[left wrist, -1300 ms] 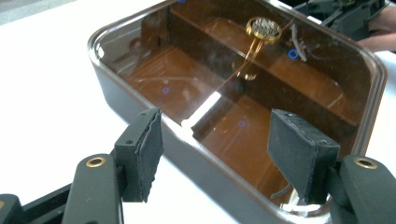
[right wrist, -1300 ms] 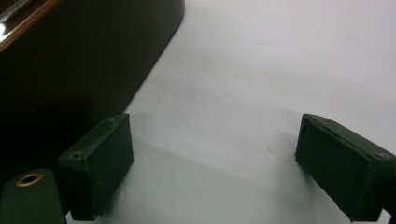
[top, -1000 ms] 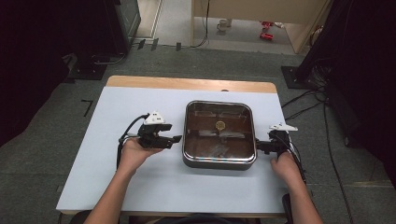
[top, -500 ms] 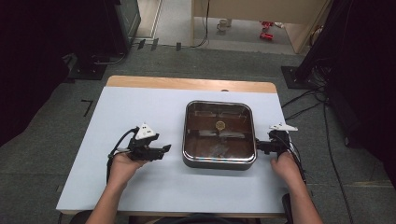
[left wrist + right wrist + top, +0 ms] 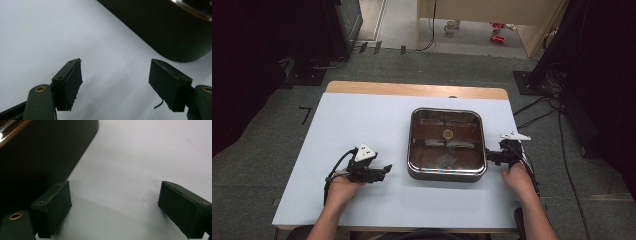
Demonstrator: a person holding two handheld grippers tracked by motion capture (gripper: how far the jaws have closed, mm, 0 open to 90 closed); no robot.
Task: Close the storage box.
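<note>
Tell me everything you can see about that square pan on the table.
The square pan is a shallow dish with rounded corners, a shiny metal-looking rim and dark outer walls. Its floor looks glossy brown with reflections, and a small round yellowish mark sits near the middle. It stands flat on the white table, right of centre. The right hand-held gripper sits close by its right side with jaws open; contact cannot be told. The left hand-held gripper lies apart, to its left, open and empty.
</note>
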